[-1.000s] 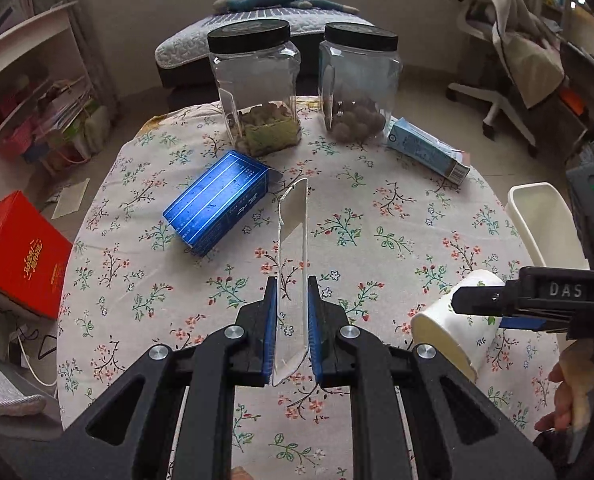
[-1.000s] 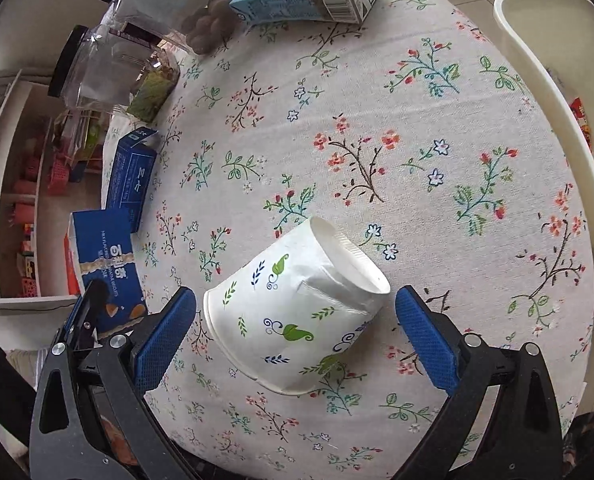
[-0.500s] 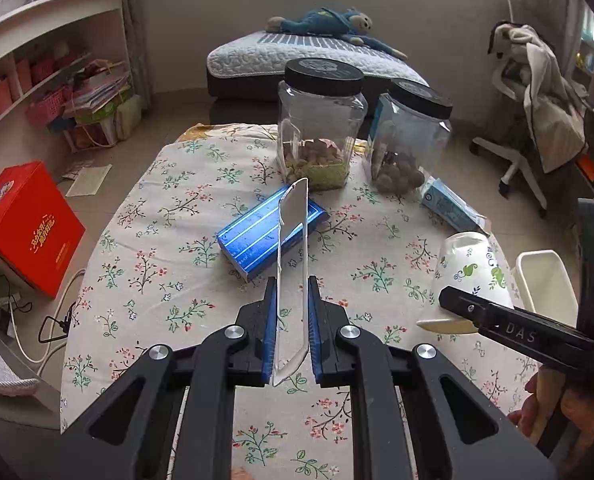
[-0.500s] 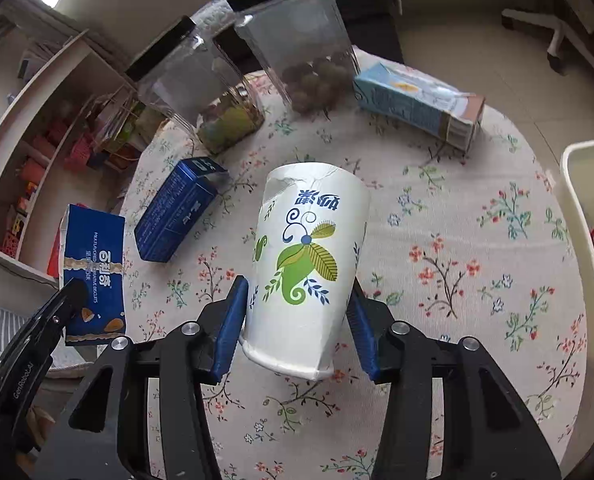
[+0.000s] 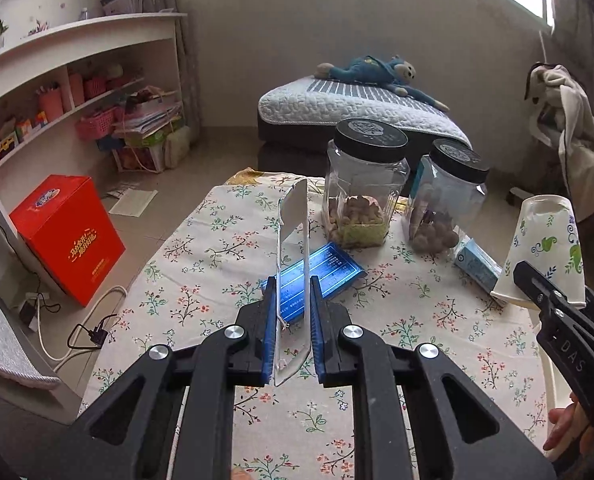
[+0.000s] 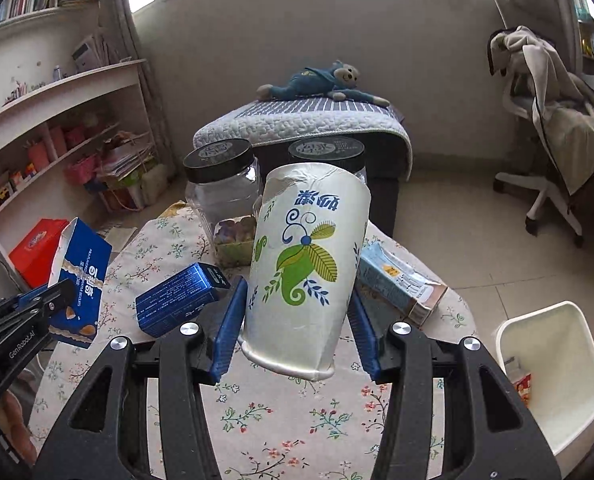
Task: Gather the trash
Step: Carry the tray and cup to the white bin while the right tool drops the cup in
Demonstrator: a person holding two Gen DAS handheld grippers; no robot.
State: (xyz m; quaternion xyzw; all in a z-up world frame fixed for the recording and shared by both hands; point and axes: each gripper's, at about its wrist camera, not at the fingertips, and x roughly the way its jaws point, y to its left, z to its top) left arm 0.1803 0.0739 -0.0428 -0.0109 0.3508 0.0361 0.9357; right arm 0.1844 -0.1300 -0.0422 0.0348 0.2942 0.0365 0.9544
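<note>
Both grippers have risen since a second ago, when the cup lay on its side on the cloth between my right fingers — now it is clamped and lifted clear of the table (image 6: 257,408).

My right gripper (image 6: 295,320) is closed on the paper cup (image 6: 305,264), held upside down with its rim nearest the camera and its base tipped away toward 12 o'clock; the blue pads press its sides near the rim. My left gripper (image 5: 293,328) is closed on the flattened blue biscuit box (image 5: 293,236), held edge-on and upright above the floral cloth; from the right wrist view that box (image 6: 81,280) hangs at 9 o'clock.

On the table, a dark blue carton (image 6: 181,300) lies at 10 o'clock from the cup, two black-lidded jars (image 6: 225,196) stand at 12 o'clock, and a pale blue carton (image 6: 401,284) lies at 2 o'clock near the table's right edge. Just beyond that edge, at 4 o'clock, stands the white bin (image 6: 577,364), open-topped, with some wrappers inside — the space between cup and bin is free air over bare cloth.
</note>
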